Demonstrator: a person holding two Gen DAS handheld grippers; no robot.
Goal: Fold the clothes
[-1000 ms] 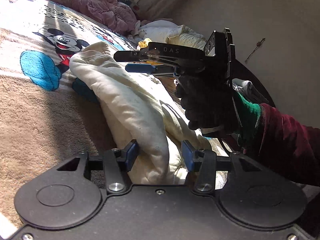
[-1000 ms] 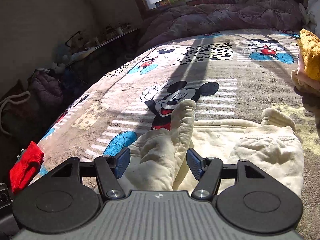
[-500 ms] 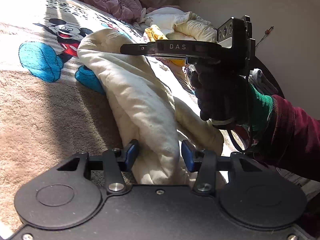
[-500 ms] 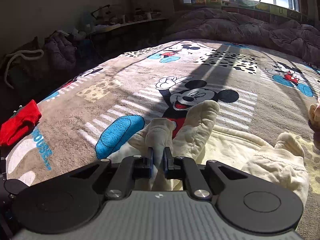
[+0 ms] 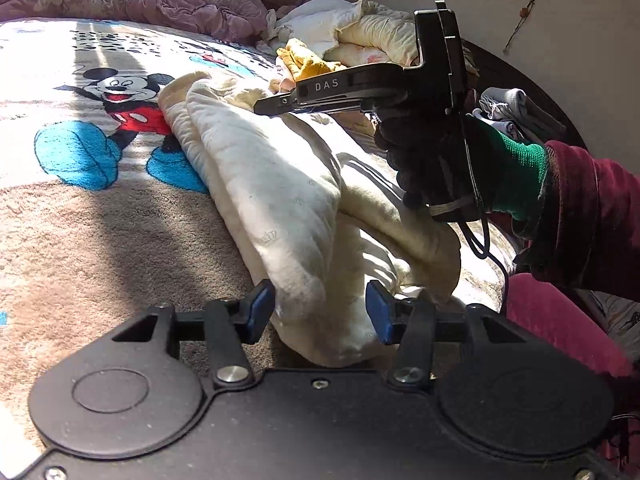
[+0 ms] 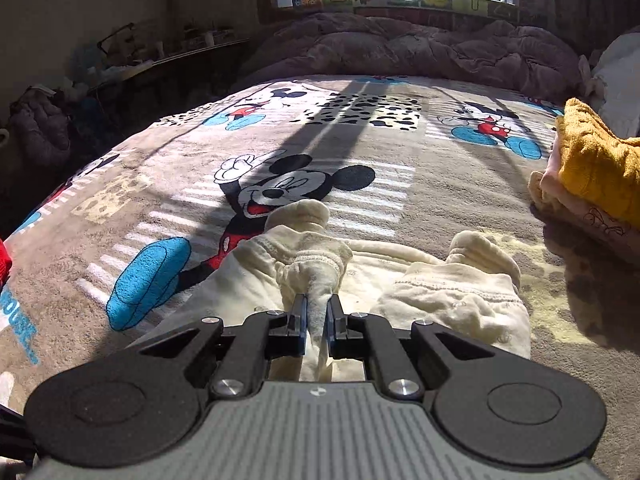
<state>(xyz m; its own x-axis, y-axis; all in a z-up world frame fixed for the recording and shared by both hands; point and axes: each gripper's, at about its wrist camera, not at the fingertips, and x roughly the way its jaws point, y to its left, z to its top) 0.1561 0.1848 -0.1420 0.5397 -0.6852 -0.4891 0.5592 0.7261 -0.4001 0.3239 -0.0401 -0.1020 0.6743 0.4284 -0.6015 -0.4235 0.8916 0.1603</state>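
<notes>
One cream garment [image 5: 280, 208] lies on the bed [image 5: 100, 232], on a blanket printed with cartoon mice, and it is the only piece being worked. In the left wrist view its long axis runs from the near edge, between the gripper fingers, away toward the upper left, ending beside a printed mouse [image 5: 120, 96]; one lengthwise fold stands up as a ridge along it. Two grippers are in play. The left gripper [image 5: 320, 316] has its jaws wide apart, one blue pad [image 5: 258, 312] on each side of the near end of the garment, not pressing it. To the right a gloved hand [image 5: 432, 160] holds the right gripper [image 6: 317, 322] above the cloth, seen side-on. In the right wrist view that gripper's jaws are drawn almost together, pinching a narrow bunch of the cream fabric at a cuffed end. Two cuffed ends show there: the pinched one left of centre, pointing away over the printed mouse, and a second [image 6: 480, 256] lying to the right on the blanket. One mustard-yellow cloth [image 6: 596, 168] rests on a pale folded stack at the far right edge of the bed, well apart from the garment.
</notes>
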